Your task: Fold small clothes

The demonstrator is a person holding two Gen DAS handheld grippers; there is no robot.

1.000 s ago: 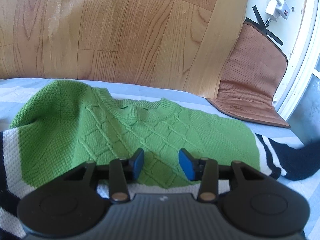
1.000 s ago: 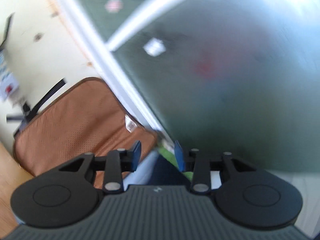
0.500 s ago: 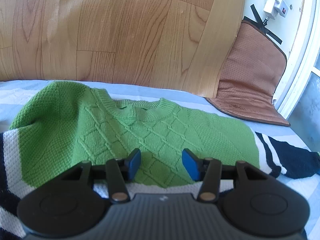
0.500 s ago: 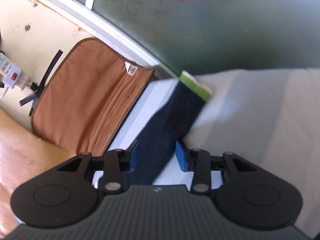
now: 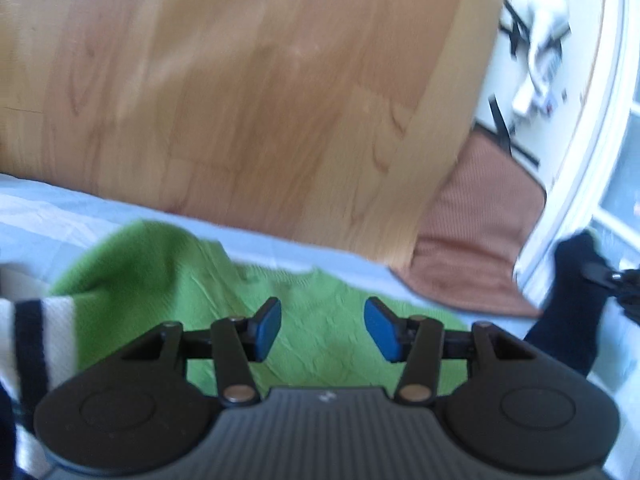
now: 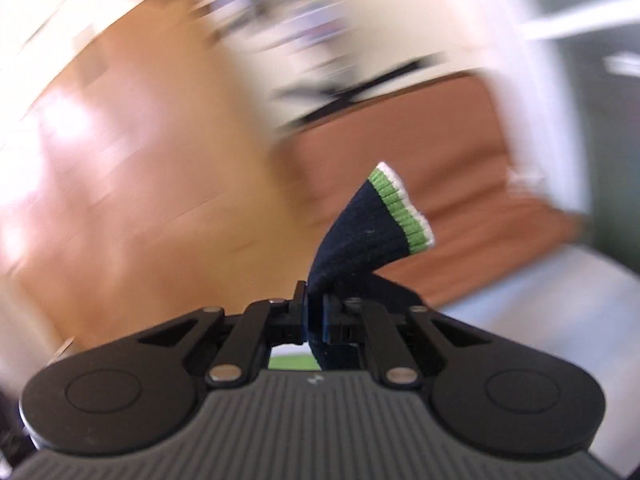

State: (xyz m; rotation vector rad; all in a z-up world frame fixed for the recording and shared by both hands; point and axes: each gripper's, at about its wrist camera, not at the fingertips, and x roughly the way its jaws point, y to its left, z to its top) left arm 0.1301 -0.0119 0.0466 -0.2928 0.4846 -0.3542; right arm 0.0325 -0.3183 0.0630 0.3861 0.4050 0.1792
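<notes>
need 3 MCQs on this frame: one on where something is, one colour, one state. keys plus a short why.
1. Where is the navy sleeve end?
A. flat on the sheet
B. clamped in the right gripper
C. under the brown cushion

2. What colour is the stripe near the sleeve cuff?
A. red
B. yellow
C. green

3. How does the left gripper stand?
A. open over the green sweater body, nothing between the pads
B. shut on the sweater collar
C. shut on the navy sleeve

Key: 1 B, the right wrist view shows the jaws, which have just closed, pinching the sleeve with the cuff sticking up past them. 2 C, a green band with a white edge ends the cuff. 3 A, a wide gap between the blue pads shows bare knit.
</notes>
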